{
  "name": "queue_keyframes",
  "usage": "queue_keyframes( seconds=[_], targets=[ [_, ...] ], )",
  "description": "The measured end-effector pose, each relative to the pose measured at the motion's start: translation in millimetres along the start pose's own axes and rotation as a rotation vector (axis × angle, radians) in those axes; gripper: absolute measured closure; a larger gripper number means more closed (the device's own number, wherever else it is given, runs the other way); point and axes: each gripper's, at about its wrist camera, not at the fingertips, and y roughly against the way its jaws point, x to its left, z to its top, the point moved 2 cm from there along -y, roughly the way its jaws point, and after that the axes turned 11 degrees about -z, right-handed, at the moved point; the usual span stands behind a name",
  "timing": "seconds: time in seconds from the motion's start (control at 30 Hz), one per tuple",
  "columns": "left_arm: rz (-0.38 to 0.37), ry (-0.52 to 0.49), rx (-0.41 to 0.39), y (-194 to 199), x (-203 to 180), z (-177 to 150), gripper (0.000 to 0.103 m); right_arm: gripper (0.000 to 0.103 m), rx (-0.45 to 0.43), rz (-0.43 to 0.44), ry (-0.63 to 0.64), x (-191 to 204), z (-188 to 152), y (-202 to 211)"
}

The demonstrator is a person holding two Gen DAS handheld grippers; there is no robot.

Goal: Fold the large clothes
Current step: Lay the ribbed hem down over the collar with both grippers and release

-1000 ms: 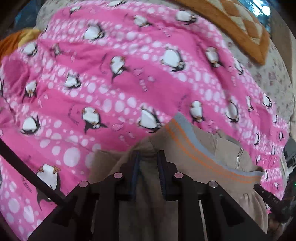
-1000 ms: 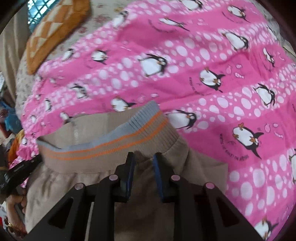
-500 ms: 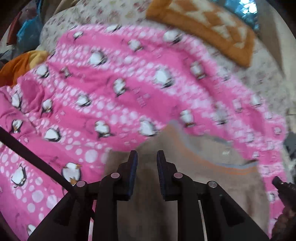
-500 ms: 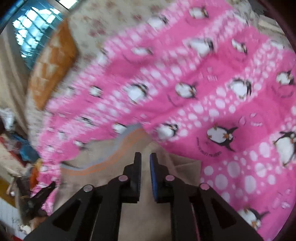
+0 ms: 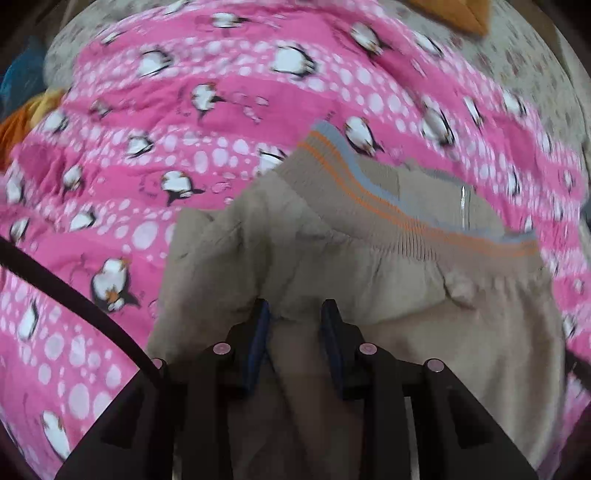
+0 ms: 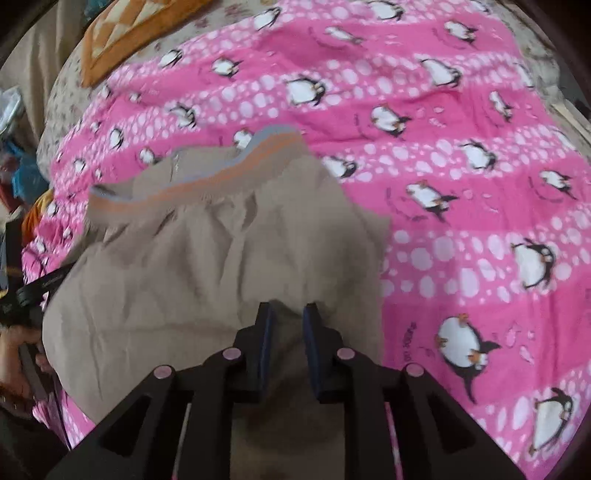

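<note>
A beige garment [image 5: 369, 277] [image 6: 221, 258] with a ribbed band striped orange and grey-blue [image 5: 406, 218] [image 6: 207, 184] lies on a pink penguin blanket [image 5: 221, 110] [image 6: 443, 147]. A short zip shows behind the band. My left gripper [image 5: 295, 317] hovers at the garment's near part. Its jaws are opening, and cloth lies in the gap with only a small wrinkle at the left pad. My right gripper [image 6: 288, 317] is also opening, but a bunched fold of the beige cloth still sits pinched between its pads, with creases running toward them.
An orange checked cushion [image 6: 122, 37] [image 5: 465, 11] lies at the bed's far side on a flowered sheet. A black cable [image 5: 74, 291] crosses the left wrist view. In the right wrist view a hand [image 6: 18, 350] holds the other tool at the left edge. Clutter lies beyond the bed's side.
Both grippers have drawn back toward the near side, so the striped band now lies farther ahead of the fingers. Both pairs of jaws stand slightly wider than half a second ago.
</note>
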Motion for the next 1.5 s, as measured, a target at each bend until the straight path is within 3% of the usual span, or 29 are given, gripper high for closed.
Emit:
queue_keyframes(
  seconds=[0.1, 0.2, 0.23, 0.27, 0.33, 0.4, 0.5, 0.57, 0.77, 0.83, 0.97, 1.03, 1.13, 1.23, 1.3, 1.33, 1.4, 1.5],
  targets=[
    [-0.037, 0.054, -0.128, 28.6, -0.8, 11.4, 0.092, 0.086, -0.166, -0.007, 0.006, 10.8, 14.3, 27.2],
    [-0.087, 0.006, -0.226, 38.8, -18.4, 30.1, 0.092, 0.084, -0.276, -0.047, 0.03, 32.1, 32.8, 36.0],
    [-0.099, -0.008, -0.237, 38.1, -22.4, 34.6, 0.09, 0.08, -0.297, -0.063, 0.035, 38.3, 38.0, 34.5],
    [-0.119, -0.027, -0.244, 34.1, -28.5, 41.0, 0.087, 0.069, -0.307, -0.082, 0.036, 44.1, 43.9, 31.2],
    [-0.111, -0.059, -0.223, 17.0, -34.6, 50.2, 0.086, 0.047, -0.285, -0.132, 0.042, 54.4, 53.7, 14.0],
    [-0.062, -0.055, -0.174, -4.6, -28.1, 50.4, 0.086, 0.047, -0.232, -0.163, 0.04, 59.8, 58.3, -11.1],
    [0.06, -0.016, -0.058, -45.3, -1.1, 46.4, 0.086, 0.047, -0.083, -0.17, 0.025, 52.2, 54.5, -53.4],
    [0.018, 0.074, -0.01, -58.8, 18.2, 44.6, 0.088, 0.047, -0.015, -0.14, 0.04, 50.2, 49.5, -74.3],
    [-0.013, 0.103, -0.038, -49.3, 20.9, 44.5, 0.089, 0.037, 0.004, -0.135, 0.089, 54.6, 49.3, -77.5],
    [-0.031, 0.115, -0.085, -29.1, 17.5, 44.1, 0.089, 0.036, 0.009, -0.096, 0.062, 48.4, 50.9, -72.6],
    [-0.087, 0.061, -0.201, 21.3, -5.7, 36.4, 0.089, 0.038, -0.113, -0.159, 0.045, 48.0, 54.5, -23.8],
    [-0.161, 0.02, -0.189, 31.7, -27.7, 21.4, 0.089, 0.038, -0.189, -0.153, 0.079, 61.0, 51.3, 6.4],
    [-0.224, -0.038, -0.116, 22.8, -57.1, -4.1, 0.089, 0.038, -0.244, -0.057, 0.119, 88.4, 37.4, 35.8],
    [-0.1, -0.114, 0.015, -15.5, -74.8, -29.1, 0.087, 0.037, -0.127, -0.017, 0.196, 113.5, 18.7, 13.0],
    [-0.053, -0.121, 0.04, -35.4, -70.0, -38.5, 0.087, 0.037, -0.007, -0.119, 0.265, 118.6, 4.0, -27.1],
    [-0.042, -0.13, 0.007, -38.0, -70.0, -38.0, 0.086, 0.037, -0.009, -0.121, 0.288, 117.8, -1.2, -33.4],
    [-0.029, -0.126, 0.003, -39.7, -72.9, -37.8, 0.084, 0.032, -0.05, -0.146, 0.332, 122.2, -3.8, -34.2],
    [-0.027, -0.125, -0.003, -41.2, -73.3, -37.6, 0.082, 0.031, -0.038, -0.135, 0.325, 119.6, -4.5, -31.7]
  ],
)
